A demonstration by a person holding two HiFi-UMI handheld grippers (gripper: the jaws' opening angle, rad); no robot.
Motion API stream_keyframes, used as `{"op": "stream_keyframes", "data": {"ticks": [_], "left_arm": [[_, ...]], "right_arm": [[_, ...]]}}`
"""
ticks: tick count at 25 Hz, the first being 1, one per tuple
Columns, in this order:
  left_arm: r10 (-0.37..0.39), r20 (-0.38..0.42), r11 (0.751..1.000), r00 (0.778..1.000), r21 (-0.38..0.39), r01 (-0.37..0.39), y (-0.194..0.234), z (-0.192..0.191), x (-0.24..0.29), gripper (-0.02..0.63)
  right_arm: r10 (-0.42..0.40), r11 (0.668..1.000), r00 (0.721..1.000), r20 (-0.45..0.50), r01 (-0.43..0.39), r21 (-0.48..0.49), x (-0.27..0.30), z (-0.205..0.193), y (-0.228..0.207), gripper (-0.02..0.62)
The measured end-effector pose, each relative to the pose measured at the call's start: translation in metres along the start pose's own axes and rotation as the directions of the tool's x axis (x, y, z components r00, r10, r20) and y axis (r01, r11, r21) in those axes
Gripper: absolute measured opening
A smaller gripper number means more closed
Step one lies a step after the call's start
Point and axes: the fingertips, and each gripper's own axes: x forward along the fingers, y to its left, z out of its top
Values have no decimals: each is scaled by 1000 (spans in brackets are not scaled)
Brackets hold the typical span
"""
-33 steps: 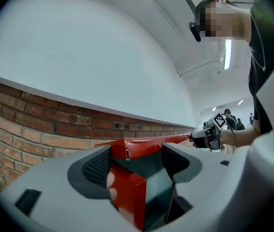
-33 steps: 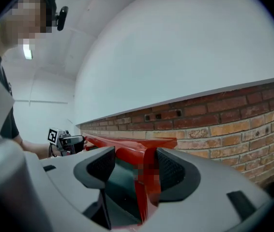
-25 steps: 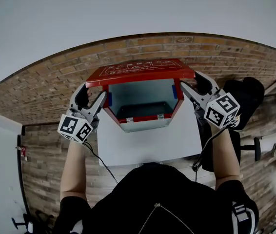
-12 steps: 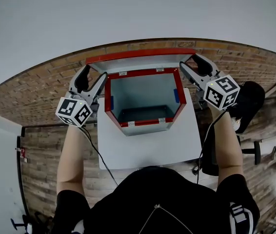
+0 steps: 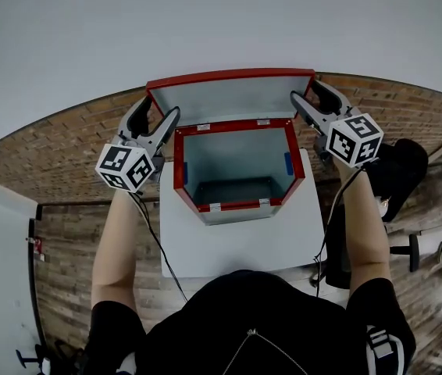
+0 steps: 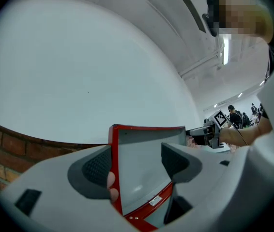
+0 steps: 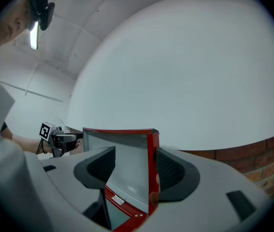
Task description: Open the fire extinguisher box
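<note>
Jaws apart — left gripper [image 5: 161, 109] and right gripper [image 5: 305, 92] straddle the lid [image 5: 229, 100] side edges.

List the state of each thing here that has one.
Fire extinguisher box: open, nothing visible inside.
Lid: raised, standing behind the opening.
Left gripper: jaws apart, straddling the lid's left edge.
Right gripper: jaws apart, straddling the lid's right edge.

White wall [image 5: 205, 18], brickwork [image 5: 73, 162], white table [image 5: 240, 241].
</note>
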Motion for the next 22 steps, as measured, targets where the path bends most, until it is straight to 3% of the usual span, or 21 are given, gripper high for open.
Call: {"op": "stream_keyframes", "data": {"ticks": [17, 22], "left_arm": [[1, 0, 1000, 1000, 10, -1, 10, -2, 12, 357], [39, 11, 999, 999, 30, -39, 17, 3, 3, 357]], "right_arm": [[11, 1000, 1000, 6, -11, 12, 16, 1, -12, 269], [-10, 1000, 1000, 26, 9, 18, 7, 5, -16, 270]]}}
